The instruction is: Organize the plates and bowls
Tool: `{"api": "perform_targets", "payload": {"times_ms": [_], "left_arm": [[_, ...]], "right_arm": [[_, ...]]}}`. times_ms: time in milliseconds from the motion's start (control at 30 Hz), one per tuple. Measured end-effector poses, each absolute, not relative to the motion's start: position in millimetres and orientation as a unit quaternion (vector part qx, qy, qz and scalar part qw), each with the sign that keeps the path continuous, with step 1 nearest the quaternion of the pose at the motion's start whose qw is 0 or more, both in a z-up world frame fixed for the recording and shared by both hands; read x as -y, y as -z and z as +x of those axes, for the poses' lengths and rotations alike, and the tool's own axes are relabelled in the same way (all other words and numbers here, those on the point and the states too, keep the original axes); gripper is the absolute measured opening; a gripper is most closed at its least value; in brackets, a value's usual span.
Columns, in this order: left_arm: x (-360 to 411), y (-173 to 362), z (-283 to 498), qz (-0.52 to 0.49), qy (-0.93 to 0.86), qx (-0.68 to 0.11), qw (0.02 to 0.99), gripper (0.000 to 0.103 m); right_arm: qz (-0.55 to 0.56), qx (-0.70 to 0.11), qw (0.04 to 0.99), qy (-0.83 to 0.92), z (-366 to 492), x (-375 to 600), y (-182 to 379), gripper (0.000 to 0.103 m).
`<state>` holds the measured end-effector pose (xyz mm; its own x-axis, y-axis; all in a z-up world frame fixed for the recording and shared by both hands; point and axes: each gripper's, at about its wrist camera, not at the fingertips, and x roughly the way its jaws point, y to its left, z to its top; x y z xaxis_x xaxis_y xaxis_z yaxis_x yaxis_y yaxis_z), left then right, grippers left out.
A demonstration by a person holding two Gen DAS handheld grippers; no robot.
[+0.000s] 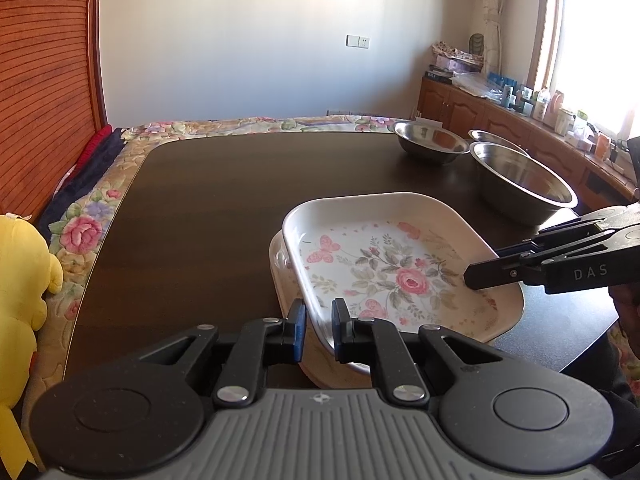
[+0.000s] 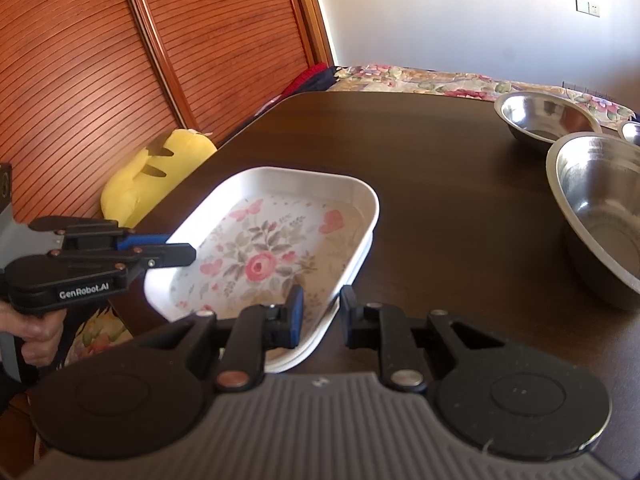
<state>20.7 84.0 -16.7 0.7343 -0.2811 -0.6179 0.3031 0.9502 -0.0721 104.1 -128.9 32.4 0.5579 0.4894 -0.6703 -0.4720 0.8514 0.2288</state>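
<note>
Left wrist view shows both grippers, left gripper and right gripper, clamped on the floral plate near the table's front edge, probably seating it onto the plate beneath; next, release.

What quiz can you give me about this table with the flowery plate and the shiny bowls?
1. How many steel bowls stand on the table?
2. True or false: the left tongs pinch the rim of the flowery plate.
3. What lies under the flowery plate? A) a bowl B) another plate C) a toy

Key: 1) three; 2) true; 3) B.
</note>
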Motion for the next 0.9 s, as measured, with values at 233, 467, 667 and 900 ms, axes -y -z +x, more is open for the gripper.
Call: {"api": "perform_targets", "payload": {"times_ms": [233, 467, 667, 900], "left_arm": [[-85.4, 20.8, 23.2, 0.013, 0.151, -0.332, 0.931, 0.014], [-85.8, 15.8, 23.1, 0.014, 0.143, -0.322, 0.936, 0.015], [-89.2, 11.6, 25.1, 0.013, 0.130, -0.311, 0.941, 0.021], [-91.0, 9.4, 24.2, 0.009, 0.129, -0.308, 0.943, 0.021]], "right_arm": [[0.022, -0.382, 0.883, -0.273, 103.2, 132.8, -31.6, 0.022], [0.020, -0.375, 0.885, -0.274, 101.5, 137.5, -35.2, 0.027], [0.022, -0.349, 0.896, -0.273, 96.8, 143.2, -41.4, 0.027], [0.001, -0.349, 0.895, -0.278, 98.0, 132.5, -34.3, 0.022]]}}
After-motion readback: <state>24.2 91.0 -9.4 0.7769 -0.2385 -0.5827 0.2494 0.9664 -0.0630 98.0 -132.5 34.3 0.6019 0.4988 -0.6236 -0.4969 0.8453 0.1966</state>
